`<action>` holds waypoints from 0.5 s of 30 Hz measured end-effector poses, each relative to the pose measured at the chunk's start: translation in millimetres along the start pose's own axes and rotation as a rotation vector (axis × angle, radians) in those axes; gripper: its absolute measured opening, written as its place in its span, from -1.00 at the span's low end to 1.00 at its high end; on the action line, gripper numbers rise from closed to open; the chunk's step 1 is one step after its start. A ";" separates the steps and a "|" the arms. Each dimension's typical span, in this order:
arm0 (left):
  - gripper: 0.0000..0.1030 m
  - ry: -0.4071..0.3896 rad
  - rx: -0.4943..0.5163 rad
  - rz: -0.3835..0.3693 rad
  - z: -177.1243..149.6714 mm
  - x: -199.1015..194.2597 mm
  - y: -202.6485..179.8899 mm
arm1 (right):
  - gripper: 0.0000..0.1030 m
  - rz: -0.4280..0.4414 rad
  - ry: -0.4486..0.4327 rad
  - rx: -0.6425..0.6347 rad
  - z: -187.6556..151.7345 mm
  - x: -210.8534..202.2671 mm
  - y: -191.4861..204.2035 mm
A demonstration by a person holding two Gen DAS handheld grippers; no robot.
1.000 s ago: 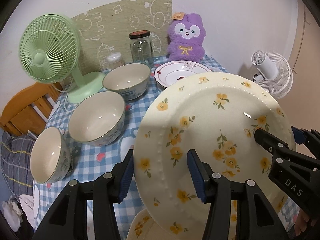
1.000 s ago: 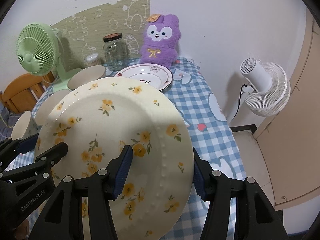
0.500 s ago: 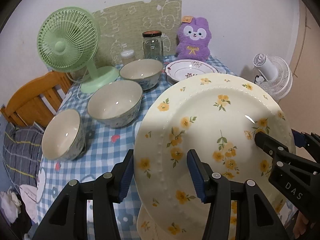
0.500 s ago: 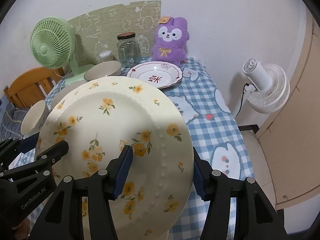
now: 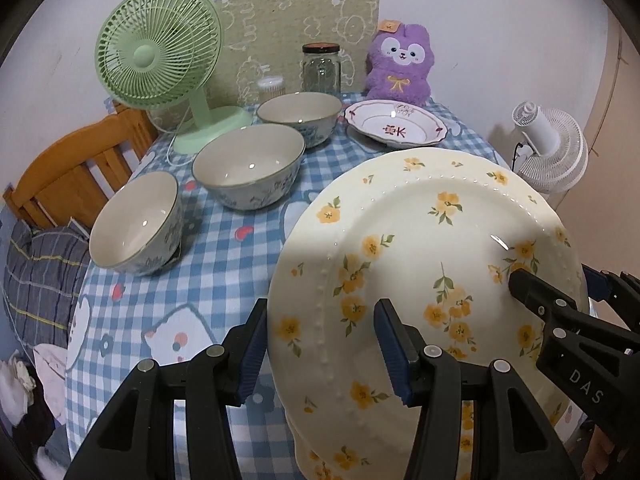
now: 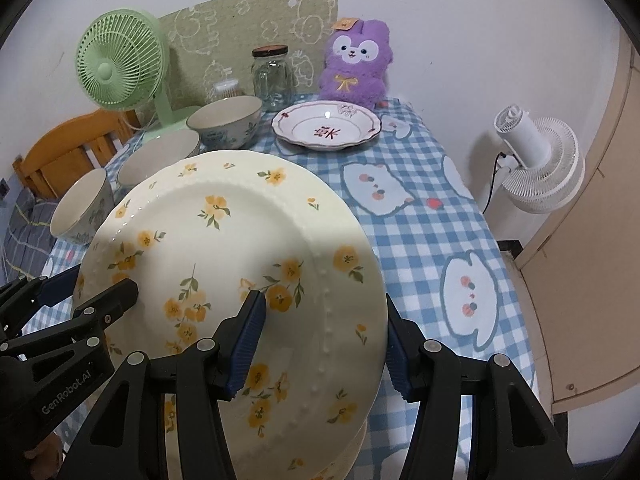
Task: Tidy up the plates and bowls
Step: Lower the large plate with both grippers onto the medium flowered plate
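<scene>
A cream plate with yellow flowers (image 5: 420,248) (image 6: 224,240) hangs tilted over the near end of the checked table (image 6: 420,216). My left gripper (image 5: 320,320) is shut on its left rim and my right gripper (image 6: 322,312) on its right rim. Each gripper shows in the other's view: the right gripper (image 5: 532,284) and the left gripper (image 6: 100,292). Right below the held plate, the edge of a second flowered plate (image 5: 320,466) (image 6: 352,448) peeks out. Three bowls (image 5: 136,224) (image 5: 248,164) (image 5: 300,114) stand in a row at the left. A red-trimmed plate (image 5: 394,126) (image 6: 326,126) sits at the back.
At the back of the table are a green fan (image 5: 160,52), a glass jar (image 5: 320,68), a small clear pot (image 5: 272,86) and a purple plush toy (image 5: 400,64). A white fan (image 6: 536,160) stands on the floor right of the table. A wooden frame (image 5: 72,168) is at the left.
Both grippers have drawn back toward the near end of the table with the flowered plate between them. The bowls, fan and red-trimmed plate now look farther away.
</scene>
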State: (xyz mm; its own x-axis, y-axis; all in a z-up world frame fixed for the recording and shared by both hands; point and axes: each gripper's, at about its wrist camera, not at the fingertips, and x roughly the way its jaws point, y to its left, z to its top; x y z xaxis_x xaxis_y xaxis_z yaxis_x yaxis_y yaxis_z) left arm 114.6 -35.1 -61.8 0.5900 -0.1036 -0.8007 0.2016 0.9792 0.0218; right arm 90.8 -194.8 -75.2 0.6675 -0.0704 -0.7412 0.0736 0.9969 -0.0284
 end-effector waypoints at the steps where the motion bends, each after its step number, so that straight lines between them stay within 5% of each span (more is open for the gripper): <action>1: 0.03 0.002 -0.001 0.000 -1.2 0.0 0.5 | 0.13 0.002 0.004 0.001 -2.0 0.9 0.5; 15: 0.03 0.045 -0.013 -0.019 -27.0 8.1 2.9 | 0.13 -0.004 0.067 0.015 -29.2 9.2 4.6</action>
State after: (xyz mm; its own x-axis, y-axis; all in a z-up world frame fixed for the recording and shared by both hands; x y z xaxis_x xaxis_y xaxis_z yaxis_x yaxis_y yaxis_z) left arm 98.9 -28.4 -84.4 0.5506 -0.1145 -0.8269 0.2021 0.9794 -0.0010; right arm 75.6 -189.8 -101.7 0.6165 -0.0710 -0.7842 0.0872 0.9960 -0.0216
